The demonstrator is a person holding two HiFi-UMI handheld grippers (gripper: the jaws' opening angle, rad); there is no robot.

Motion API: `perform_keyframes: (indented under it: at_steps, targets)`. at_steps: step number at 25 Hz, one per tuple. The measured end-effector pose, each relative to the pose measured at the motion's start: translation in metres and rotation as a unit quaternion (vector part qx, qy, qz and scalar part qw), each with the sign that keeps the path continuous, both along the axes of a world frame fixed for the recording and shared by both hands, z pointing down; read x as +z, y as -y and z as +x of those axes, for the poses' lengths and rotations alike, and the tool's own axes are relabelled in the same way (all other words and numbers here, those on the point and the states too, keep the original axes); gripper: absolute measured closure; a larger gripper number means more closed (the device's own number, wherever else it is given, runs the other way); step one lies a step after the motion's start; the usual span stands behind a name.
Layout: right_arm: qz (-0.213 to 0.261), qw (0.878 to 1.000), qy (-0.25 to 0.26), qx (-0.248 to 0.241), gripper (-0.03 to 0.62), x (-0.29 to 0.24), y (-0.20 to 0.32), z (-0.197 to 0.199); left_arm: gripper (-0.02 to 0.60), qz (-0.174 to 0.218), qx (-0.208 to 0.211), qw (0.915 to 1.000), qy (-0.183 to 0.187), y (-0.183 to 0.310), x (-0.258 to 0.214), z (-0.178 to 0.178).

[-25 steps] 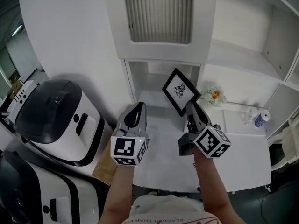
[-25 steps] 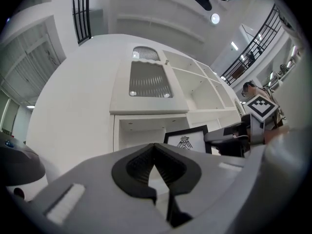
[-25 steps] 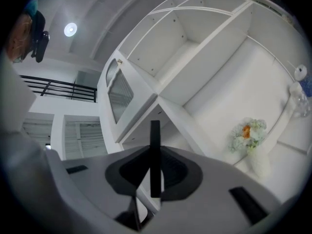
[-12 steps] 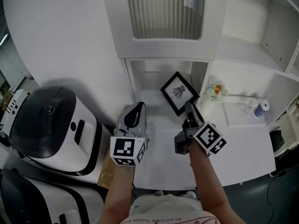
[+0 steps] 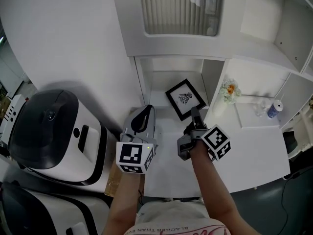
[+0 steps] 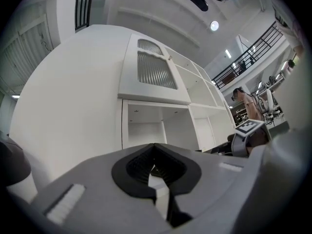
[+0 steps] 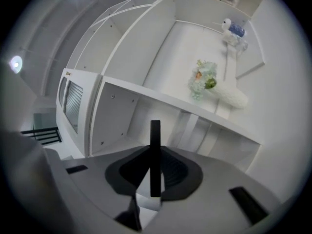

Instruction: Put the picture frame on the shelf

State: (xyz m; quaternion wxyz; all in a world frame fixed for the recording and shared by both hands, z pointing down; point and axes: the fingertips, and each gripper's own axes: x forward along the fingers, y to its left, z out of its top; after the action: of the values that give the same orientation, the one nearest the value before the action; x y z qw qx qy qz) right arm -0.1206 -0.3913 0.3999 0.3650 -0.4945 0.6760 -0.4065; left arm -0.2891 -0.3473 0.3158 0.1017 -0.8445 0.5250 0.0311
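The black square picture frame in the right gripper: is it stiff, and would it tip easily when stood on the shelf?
Probably stiff: the black square picture frame, gripped at one edge by the right gripper, shows no sag. Seen edge-on it is thin, so it may tip unless leaned against the white shelf wall.

Right gripper (image 5: 194, 114) hides part of picture frame (image 5: 185, 98).
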Motion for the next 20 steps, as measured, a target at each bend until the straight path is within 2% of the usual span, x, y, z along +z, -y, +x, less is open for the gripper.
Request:
perform_keyframes:
  at_steps: [3, 5, 13, 17, 20]
  targets:
    - [-0.024, 0.999, 0.047, 0.008, 0.528, 0.009, 0.006, -0.002, 0.574, 0.001, 0.001, 1.0000, 0.003, 0.001, 0.002, -0.004]
    - [-0.036, 0.997, 0.062, 0.012, 0.528, 0.014, 0.008, -0.004, 0.574, 0.001, 0.000, 1.0000, 0.003, 0.003, 0.002, -0.007]
    - [-0.061, 0.996, 0.071, 0.011, 0.528, 0.025, 0.014, -0.008, 0.574, 0.006, 0.003, 1.0000, 0.001, 0.007, -0.002, -0.009]
    - [-0.075, 0.994, 0.081, -0.011, 0.524, 0.029, 0.020, -0.012, 0.574, 0.006, 0.006, 1.0000, 0.001, 0.006, -0.002, -0.007]
    - [-0.095, 0.992, 0.075, -0.020, 0.463, 0.035, 0.024, -0.014, 0.574, 0.006, 0.006, 1.0000, 0.001, 0.005, -0.003, -0.006]
